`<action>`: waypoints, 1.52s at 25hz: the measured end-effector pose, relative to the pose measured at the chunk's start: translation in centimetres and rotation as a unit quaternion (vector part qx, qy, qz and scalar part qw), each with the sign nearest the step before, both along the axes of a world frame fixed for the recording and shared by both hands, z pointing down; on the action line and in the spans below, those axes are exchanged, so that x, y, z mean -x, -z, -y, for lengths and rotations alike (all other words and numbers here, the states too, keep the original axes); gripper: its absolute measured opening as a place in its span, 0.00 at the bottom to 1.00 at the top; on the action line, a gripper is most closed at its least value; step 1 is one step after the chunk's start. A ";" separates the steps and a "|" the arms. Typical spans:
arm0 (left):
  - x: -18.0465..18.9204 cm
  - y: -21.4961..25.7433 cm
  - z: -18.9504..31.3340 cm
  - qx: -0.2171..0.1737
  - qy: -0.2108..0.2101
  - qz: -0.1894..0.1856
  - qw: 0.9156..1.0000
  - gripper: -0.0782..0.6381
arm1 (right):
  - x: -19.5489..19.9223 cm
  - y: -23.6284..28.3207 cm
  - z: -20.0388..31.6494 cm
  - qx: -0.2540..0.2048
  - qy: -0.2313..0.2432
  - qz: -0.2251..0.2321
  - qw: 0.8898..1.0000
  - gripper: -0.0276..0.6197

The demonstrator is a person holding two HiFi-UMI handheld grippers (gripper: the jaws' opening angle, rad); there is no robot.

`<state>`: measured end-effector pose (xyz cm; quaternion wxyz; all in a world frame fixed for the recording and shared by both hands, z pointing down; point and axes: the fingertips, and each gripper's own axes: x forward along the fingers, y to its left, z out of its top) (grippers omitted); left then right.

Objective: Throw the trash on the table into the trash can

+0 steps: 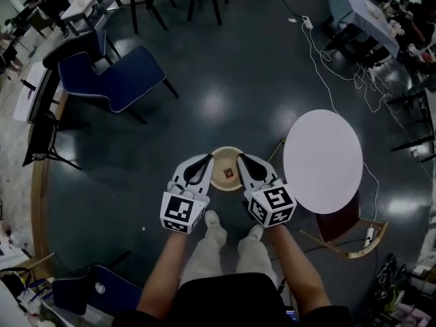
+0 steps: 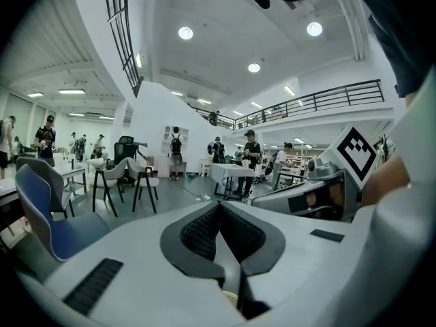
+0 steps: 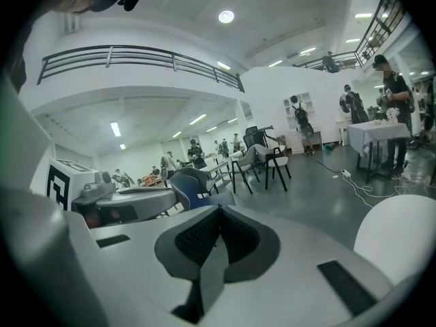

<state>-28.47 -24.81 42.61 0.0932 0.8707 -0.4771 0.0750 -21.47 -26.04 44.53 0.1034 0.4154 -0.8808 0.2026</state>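
Dark floor (image 1: 204,107), trash can (image 1: 225,150) opening upward, left gripper (image 1: 207,159) and right gripper (image 1: 241,158) jaws closed

A round white table (image 1: 322,161) stands on the dark glossy floor (image 1: 204,107). Just left of it on the floor sits a tan trash can (image 1: 225,150); a white cable (image 1: 325,63) trails beyond, and a blue chair (image 1: 116,80) stands well apart
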 end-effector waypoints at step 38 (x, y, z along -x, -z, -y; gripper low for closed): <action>-10.9 22.8 -10.1 -0.144 -0.003 0.007 0.990 0.13 | -8.9 25.4 -9.9 -0.171 0.025 0.057 0.983 0.07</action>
